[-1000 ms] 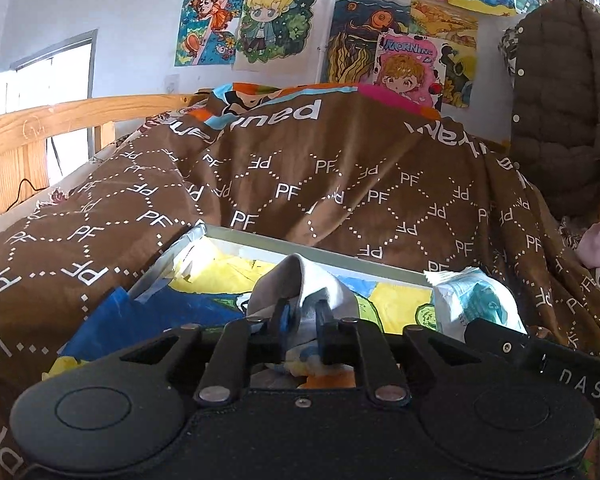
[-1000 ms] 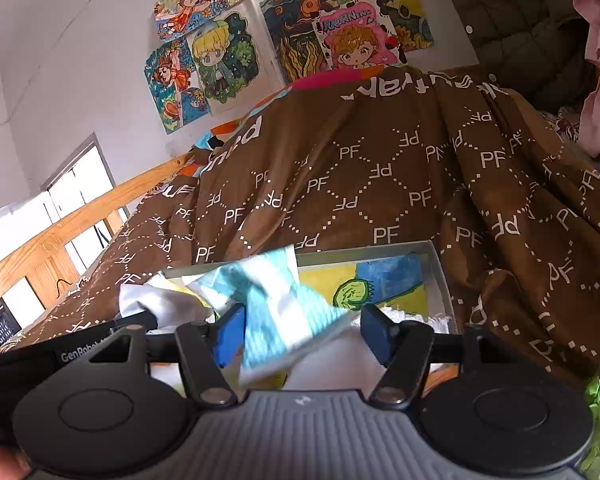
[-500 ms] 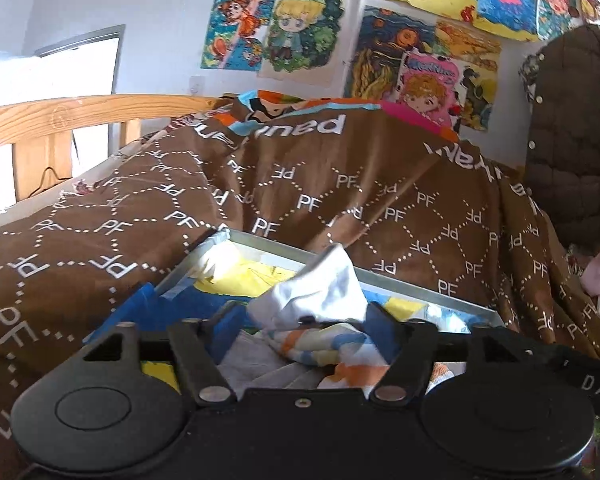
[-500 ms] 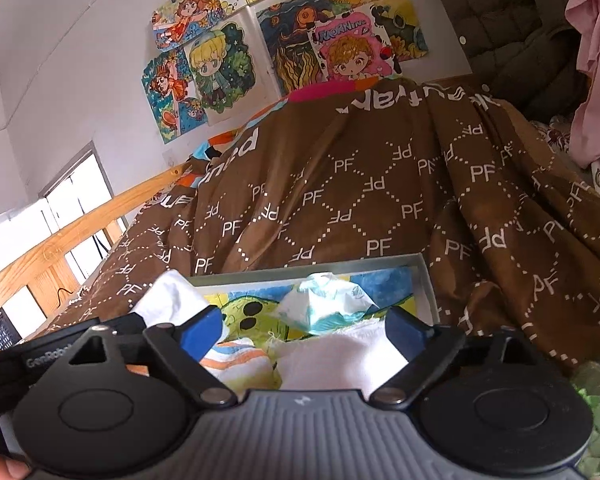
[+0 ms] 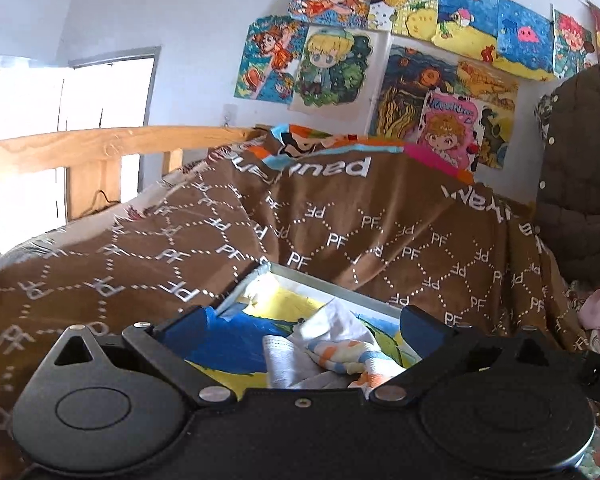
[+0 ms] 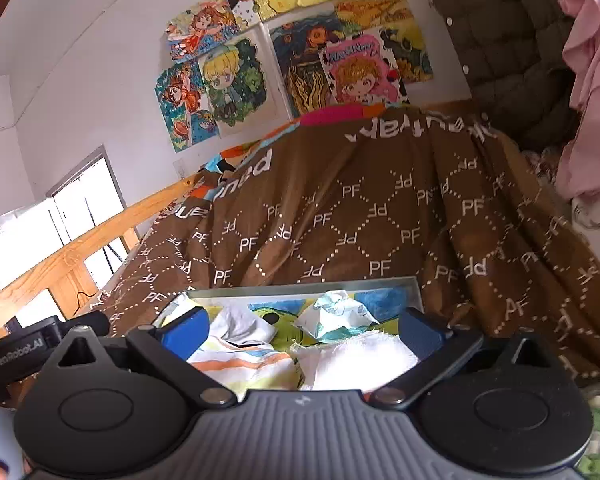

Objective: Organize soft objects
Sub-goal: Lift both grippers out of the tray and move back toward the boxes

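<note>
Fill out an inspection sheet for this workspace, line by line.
Surface: brown PF-patterned blanket over a bed.
Job's things: shallow grey tray holding a striped white-orange cloth, a white frayed towel and a crumpled teal-white cloth.
Clutter: pink garment, brown quilted jacket.
Grippers: left gripper and right gripper opening, nothing pinched.
Cables: black cable behind the wooden bed rail.
Surroundings: cartoon drawings on the wall, bright window.

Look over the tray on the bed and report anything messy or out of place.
The cloths in the tray lie loose, not folded: a crumpled teal-and-white cloth, a rumpled striped cloth and a frayed white cloth overlap in a heap. Nothing has spilled over the rim.
</note>
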`<state>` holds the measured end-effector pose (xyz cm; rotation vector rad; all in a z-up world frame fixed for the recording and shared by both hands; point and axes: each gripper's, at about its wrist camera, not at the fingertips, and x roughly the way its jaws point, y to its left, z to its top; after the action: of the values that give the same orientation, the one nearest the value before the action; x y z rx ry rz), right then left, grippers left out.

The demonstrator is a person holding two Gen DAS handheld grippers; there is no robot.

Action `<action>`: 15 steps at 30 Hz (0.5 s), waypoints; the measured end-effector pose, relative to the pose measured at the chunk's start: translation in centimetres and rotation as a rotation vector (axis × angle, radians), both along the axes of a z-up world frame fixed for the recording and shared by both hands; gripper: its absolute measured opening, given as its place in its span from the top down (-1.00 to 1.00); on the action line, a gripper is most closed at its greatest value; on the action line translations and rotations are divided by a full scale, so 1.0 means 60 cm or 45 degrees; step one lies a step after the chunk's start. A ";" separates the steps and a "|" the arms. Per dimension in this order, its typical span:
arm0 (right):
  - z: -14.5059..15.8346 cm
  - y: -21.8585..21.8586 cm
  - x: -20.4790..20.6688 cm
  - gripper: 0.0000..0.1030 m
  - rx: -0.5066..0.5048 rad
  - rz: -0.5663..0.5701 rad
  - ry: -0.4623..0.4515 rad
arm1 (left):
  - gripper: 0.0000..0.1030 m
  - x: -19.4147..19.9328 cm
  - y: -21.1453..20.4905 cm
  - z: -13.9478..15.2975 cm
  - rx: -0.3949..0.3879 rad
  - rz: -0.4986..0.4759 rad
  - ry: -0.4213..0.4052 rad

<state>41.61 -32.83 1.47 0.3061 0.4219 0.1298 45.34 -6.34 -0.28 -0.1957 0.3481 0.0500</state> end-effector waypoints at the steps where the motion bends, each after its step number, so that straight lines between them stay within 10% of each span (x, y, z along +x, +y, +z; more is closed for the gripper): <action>1: 0.006 -0.001 -0.007 -0.99 -0.002 -0.003 -0.002 | -0.98 -0.011 0.001 0.006 -0.001 0.000 -0.005; 15: 0.057 0.013 -0.118 -0.99 -0.151 -0.011 -0.028 | -0.99 -0.155 -0.007 0.066 0.010 -0.061 -0.062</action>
<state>34.51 -32.06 4.87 0.1899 0.4047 0.0989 36.06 -6.76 3.67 -0.1802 0.3041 -0.0007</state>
